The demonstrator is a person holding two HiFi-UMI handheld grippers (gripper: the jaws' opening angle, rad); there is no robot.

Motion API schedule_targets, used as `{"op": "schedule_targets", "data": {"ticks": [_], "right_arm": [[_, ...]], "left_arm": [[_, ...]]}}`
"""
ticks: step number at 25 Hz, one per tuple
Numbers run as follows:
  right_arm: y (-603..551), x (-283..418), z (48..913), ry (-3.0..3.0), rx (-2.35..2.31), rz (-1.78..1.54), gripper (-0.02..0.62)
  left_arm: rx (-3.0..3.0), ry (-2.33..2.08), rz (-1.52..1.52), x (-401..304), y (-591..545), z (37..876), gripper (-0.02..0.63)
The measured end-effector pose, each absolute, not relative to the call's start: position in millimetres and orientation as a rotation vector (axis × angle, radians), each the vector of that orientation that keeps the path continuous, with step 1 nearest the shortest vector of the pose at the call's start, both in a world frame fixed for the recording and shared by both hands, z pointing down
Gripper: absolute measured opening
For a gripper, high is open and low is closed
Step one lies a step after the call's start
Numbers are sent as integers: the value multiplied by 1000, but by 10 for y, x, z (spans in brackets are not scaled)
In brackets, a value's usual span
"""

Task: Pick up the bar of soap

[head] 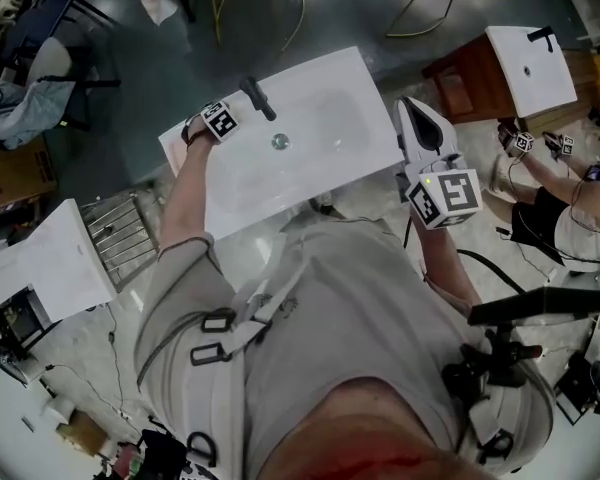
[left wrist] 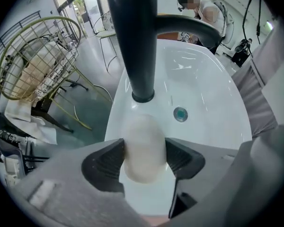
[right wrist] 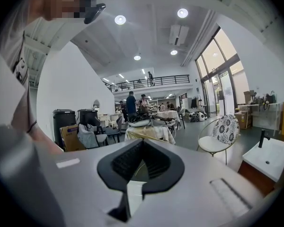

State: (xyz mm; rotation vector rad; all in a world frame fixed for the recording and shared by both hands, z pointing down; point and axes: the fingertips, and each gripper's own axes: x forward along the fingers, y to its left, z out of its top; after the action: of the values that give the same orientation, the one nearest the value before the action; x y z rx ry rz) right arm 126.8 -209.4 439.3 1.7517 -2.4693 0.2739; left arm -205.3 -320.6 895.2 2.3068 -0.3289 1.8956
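**Left gripper view: soap caught at the faucet's foot**

The bar of soap (left wrist: 143, 148) is seen between the pads of the left tool (left wrist: 144, 159). Both pads are pressed against its long sides, so it is taken as gripped. It is found over the back ledge of the sink (left wrist: 206, 89), just in front of the base of the dark faucet (left wrist: 132, 41). Whether it rests on the ledge or is already clear of it cannot be told.

For the lift, the grip is best kept square across the bar's middle. A rounded, probably slick bar can be squeezed out forwards if the pressure is raised too far. A straight rise is advised, with the faucet column close ahead avoided and no twist given until the bar is well clear of the ledge.

The right tool (right wrist: 142, 148) is shown clenched on nothing in the right gripper view. It is pointed out across the room, away from the sink.

The soap and the contact at the pads are given only by the left gripper view; in the head view the bar is hidden beneath the left tool's marker cube. The layout is supplied by the head view alone: the left tool is placed at the sink's far rim beside the faucet, and the right tool is held off the sink's right end.
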Motion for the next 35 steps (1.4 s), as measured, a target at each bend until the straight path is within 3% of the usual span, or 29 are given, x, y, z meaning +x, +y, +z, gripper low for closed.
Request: {"op": "schedule_targets", "data": {"ticks": [5,9,11,17,26,35], "right_arm": [[-2145,1146,4385,-2504,1724,283,2],[-2174,955,4343,-2562,1669,277,2],[-2202,852,4306,-2594,1641,269,2],[-2349,604,4176,-2681,1563,218,2],[-2590,4,3792,-2765,1414,-35,2],[-2560,-273,3772,-2847,1298,-8,2]], "left_arm": [[2304,-316,1883,-2054,-3234,8921,301],[2245,-333,1885,-2146,-3189,8840,414],[2296,-420,1823,-2149,-3254,8635,423],[2549,-1055,1222,-2122,-3440,7048,422],[2660,-1802,-93,-2568,-2537,4099,419],[2632,-1962,-248,-2710,-2037,3636,417]]}}
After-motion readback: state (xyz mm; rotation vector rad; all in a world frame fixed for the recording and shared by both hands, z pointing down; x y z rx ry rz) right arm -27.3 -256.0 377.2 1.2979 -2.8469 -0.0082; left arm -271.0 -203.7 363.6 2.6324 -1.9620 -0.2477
